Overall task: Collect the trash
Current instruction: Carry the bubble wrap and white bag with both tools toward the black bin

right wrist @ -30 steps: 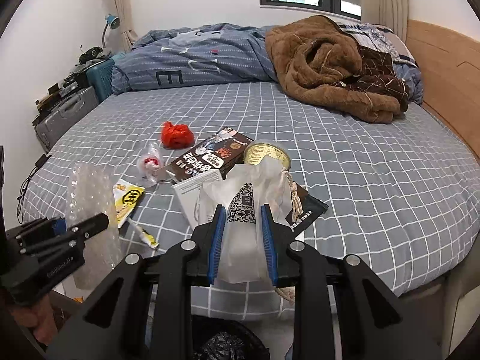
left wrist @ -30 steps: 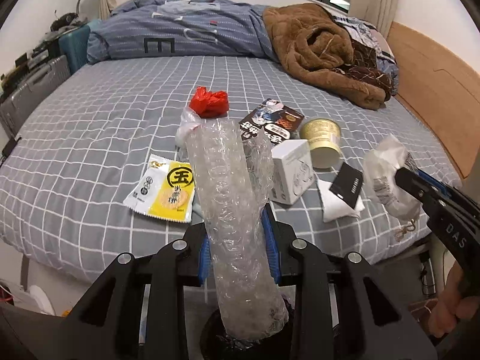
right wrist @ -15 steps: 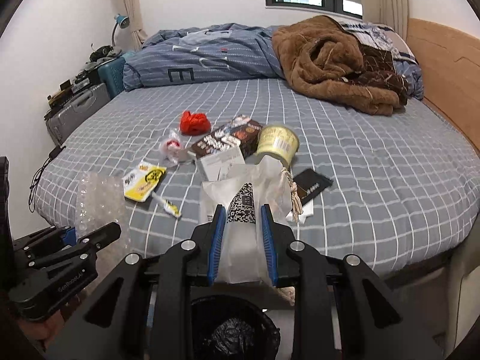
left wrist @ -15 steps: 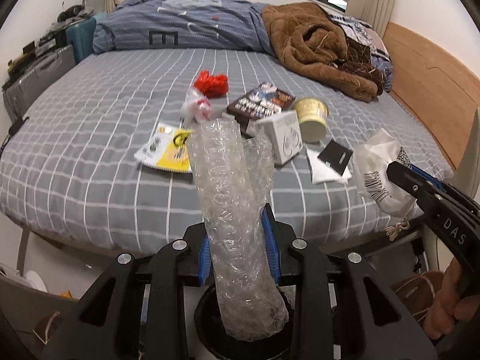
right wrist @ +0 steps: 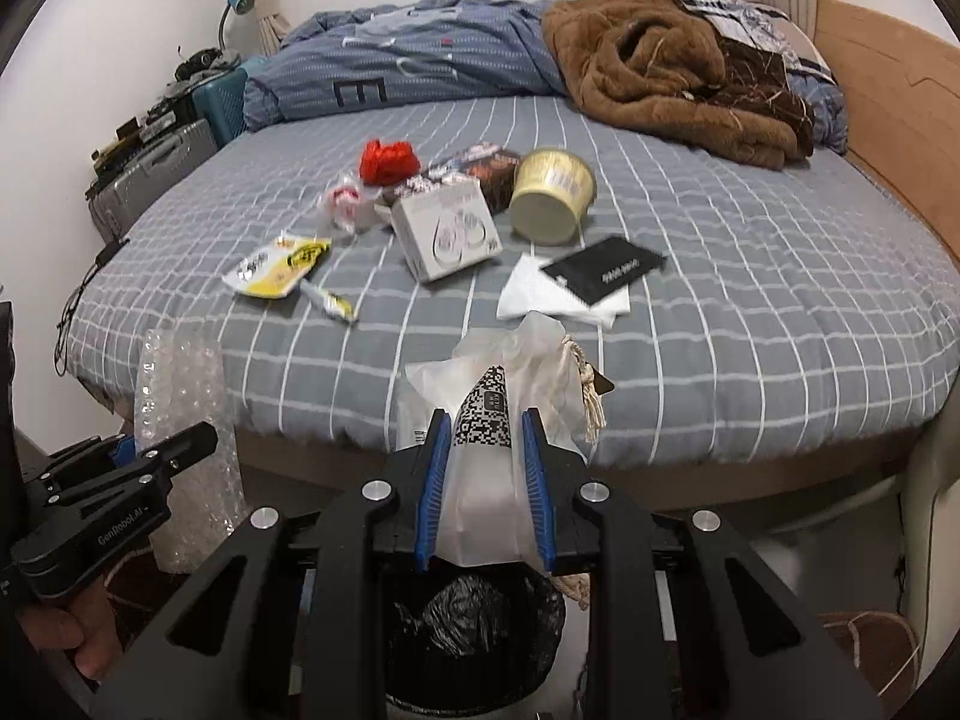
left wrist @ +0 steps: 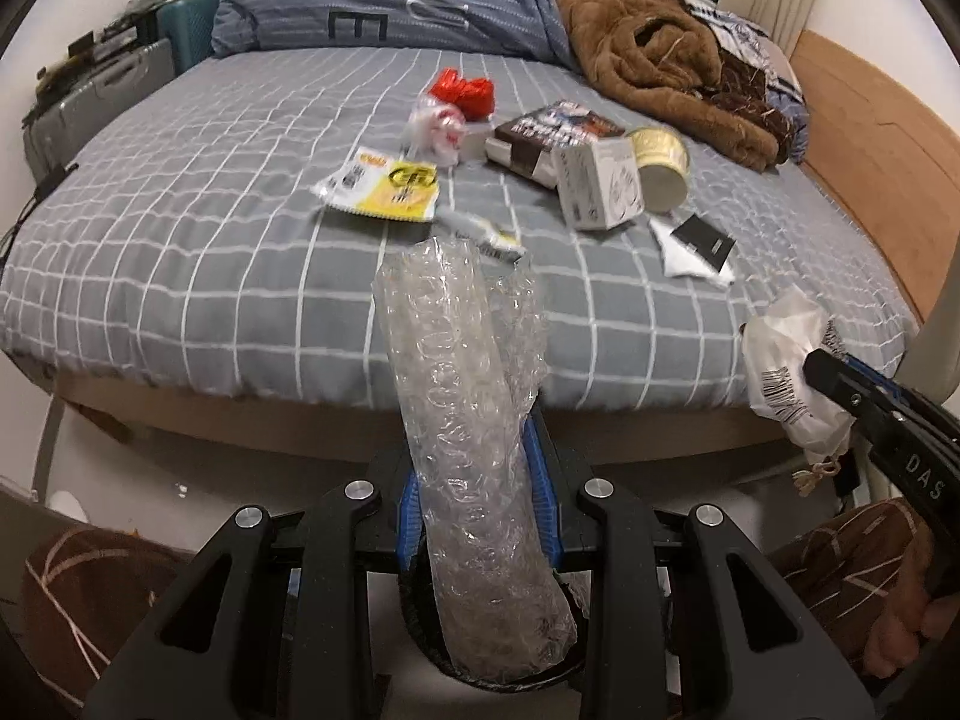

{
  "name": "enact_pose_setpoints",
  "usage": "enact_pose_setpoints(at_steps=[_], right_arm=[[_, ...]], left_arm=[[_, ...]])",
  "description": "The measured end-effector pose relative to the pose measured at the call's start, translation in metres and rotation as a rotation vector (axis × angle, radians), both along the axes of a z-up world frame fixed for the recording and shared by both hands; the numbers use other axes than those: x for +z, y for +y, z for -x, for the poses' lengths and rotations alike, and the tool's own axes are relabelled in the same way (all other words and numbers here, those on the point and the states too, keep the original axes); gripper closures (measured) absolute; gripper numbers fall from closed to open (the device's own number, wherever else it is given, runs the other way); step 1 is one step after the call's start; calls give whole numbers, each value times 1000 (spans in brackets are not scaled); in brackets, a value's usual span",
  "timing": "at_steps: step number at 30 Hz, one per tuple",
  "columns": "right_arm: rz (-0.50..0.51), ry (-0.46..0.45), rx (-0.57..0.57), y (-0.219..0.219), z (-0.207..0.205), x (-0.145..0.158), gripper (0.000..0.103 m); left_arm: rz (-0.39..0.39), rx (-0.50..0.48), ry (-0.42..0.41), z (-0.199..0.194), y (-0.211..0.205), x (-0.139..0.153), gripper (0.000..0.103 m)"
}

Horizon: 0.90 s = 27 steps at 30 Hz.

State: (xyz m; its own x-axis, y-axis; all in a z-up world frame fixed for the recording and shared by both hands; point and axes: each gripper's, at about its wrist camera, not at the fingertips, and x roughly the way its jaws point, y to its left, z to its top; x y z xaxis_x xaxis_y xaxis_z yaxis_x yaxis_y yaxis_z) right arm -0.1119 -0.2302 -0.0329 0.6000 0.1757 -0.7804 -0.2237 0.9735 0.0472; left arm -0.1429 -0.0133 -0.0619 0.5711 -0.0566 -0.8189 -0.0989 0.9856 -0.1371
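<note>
My left gripper point(left wrist: 477, 480) is shut on a roll of clear bubble wrap point(left wrist: 462, 396) and holds it upright off the foot of the bed, over a black bin rim point(left wrist: 480, 675). My right gripper point(right wrist: 485, 480) is shut on a white plastic bag point(right wrist: 489, 420) with a QR code, above a bin lined with a black bag point(right wrist: 474, 624). Trash lies on the grey checked bed point(right wrist: 750, 324): a yellow packet point(right wrist: 279, 264), a red bag point(right wrist: 387, 161), a white box point(right wrist: 447, 234), a yellow cup point(right wrist: 552, 195), a black card point(right wrist: 603, 270).
A brown blanket point(right wrist: 672, 72) and blue duvet point(right wrist: 408, 60) lie at the head of the bed. A wooden headboard point(right wrist: 888, 90) stands at right. Suitcases point(right wrist: 150, 174) stand left of the bed. The right gripper shows in the left view point(left wrist: 870, 408), the left one in the right view point(right wrist: 126, 480).
Both grippers have pulled back off the bed with their loads and dropped lower; the bed edge and floor now show, and the bin sits under the right gripper.
</note>
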Motion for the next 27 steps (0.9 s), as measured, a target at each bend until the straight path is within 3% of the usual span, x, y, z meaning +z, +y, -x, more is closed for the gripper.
enact_pose_setpoints(at_steps=[9,16,20,27], right_arm=[[8,75,12,5,16,-30,79],[27,140,30,16,20,-58,79],[44,188,24,16,15,-83,79],[57,292,15,10,8,-128,79]], left_arm=[[-32,-4,40,16,-4,-21,74],[-45,-16,99,22,-4,-56,74],[-29,-8,135,19,5,-79,74],[-70,-28,144,9,3,-106,74]])
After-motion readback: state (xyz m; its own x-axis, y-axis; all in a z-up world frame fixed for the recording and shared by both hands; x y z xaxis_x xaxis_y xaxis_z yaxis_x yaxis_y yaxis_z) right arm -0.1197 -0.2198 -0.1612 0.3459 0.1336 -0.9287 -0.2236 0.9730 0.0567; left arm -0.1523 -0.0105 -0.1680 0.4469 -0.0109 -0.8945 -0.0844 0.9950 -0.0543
